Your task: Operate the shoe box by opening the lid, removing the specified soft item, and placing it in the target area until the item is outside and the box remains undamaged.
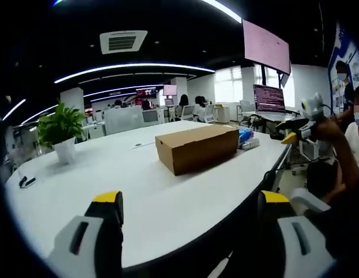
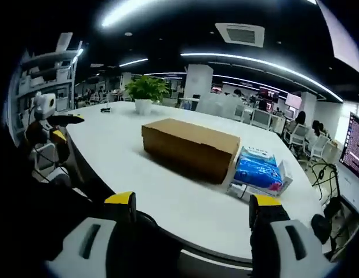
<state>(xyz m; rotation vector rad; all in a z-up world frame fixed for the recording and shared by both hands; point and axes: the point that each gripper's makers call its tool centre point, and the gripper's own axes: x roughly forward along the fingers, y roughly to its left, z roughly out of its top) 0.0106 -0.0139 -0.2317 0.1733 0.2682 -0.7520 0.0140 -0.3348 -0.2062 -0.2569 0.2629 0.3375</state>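
Both tongs [image 1: 192,204] [image 2: 193,206] wide, empty

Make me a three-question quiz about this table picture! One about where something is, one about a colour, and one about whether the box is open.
1. Where is the potted plant compared with the cardboard box on the white table?
A. On top of the box
B. On the table beyond the box, apart from it
C. Inside the box

2. What colour is the soft pack beside the box?
A. Blue
B. Red
C. Green

3. What state is the box lid in?
A. Taken off
B. Half lifted
C. Closed flat

Answers: 1 B, the plant stands on its own in the right gripper view, with bare table between it and the box. 2 A, its wrapper is bright blue. 3 C, the top lies flat on the box, and the left tool and right tool are both open, short of it.
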